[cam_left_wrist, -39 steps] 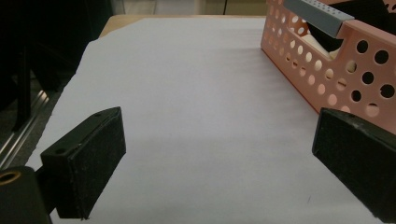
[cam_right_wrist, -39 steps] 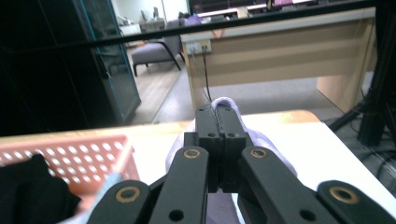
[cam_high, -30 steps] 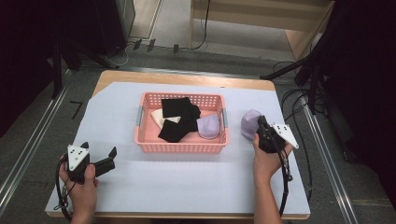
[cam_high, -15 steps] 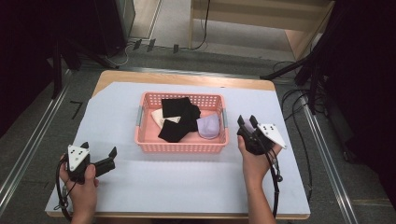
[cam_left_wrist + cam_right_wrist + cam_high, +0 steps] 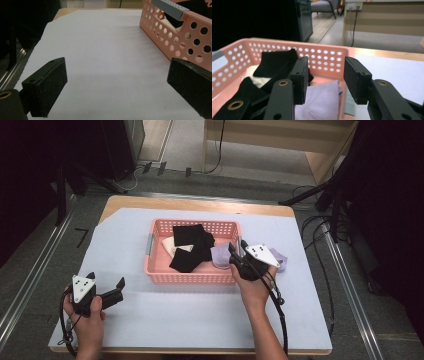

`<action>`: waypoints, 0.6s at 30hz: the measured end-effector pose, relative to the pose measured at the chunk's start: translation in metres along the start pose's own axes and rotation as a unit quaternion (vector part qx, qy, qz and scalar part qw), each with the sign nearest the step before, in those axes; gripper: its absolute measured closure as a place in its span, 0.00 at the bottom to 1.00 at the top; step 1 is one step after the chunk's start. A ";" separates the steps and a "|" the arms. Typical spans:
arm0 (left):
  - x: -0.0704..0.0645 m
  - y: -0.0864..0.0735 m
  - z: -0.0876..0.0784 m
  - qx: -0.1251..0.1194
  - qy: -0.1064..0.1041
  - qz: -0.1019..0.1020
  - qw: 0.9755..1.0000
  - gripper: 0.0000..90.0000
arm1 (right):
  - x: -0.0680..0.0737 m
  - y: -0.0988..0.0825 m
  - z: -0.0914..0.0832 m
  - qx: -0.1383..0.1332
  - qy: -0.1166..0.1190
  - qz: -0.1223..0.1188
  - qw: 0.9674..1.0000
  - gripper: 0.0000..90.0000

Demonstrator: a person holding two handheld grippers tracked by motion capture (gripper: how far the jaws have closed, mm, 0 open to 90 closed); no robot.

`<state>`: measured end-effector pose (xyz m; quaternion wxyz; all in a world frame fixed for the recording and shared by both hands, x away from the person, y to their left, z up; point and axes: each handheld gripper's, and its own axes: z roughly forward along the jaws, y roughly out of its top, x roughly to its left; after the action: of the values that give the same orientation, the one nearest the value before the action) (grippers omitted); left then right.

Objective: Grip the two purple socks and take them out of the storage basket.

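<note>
Now, at the left your left gripper rests low on the white sheet that covers the bench, its jaws spread wide with nothing between them; in the left gripper view the bare sheet lies between the two pads and the pink basket stands off to one side, apart from the jaw nearest it. Moving right, that basket sits mid-bench and holds black cloths, a cream cloth tucked under them, and a lilac cloth against its right end. Your right gripper is at the basket's right wall, jaws parted and empty; they have just been opening and then eased in a little. In the right gripper view the basket's right rim runs between the two jaws, with the lilac cloth below them inside and the black cloths beyond the inner jaw. Further right, another lilac piece lies on the sheet just behind your right gripper's grey plate, outside the basket. Cables trail over the floor past the bench's right edge.
</note>
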<state>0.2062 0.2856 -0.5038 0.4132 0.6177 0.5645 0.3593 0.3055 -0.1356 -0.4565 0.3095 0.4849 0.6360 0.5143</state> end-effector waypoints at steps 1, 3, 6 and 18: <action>0.000 0.000 0.000 0.000 0.000 0.000 1.000 0.04 | 0.002 0.001 0.002 0.009 0.003 -0.002 1.000 0.61; 0.000 0.000 0.000 0.000 0.000 -0.001 1.000 0.04 | 0.007 0.003 0.009 0.036 0.004 -0.017 0.999 0.63; 0.000 0.000 0.000 0.000 0.000 -0.001 1.000 0.04 | 0.010 0.006 0.017 0.072 0.005 -0.016 0.997 0.64; 0.000 0.000 0.000 0.000 -0.001 -0.001 1.000 0.04 | 0.017 0.016 0.047 0.178 -0.001 -0.021 0.984 0.69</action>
<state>0.2065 0.2860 -0.5039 0.4140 0.6175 0.5646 0.3585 0.3461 -0.1035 -0.4529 0.2300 0.5192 0.7273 0.3854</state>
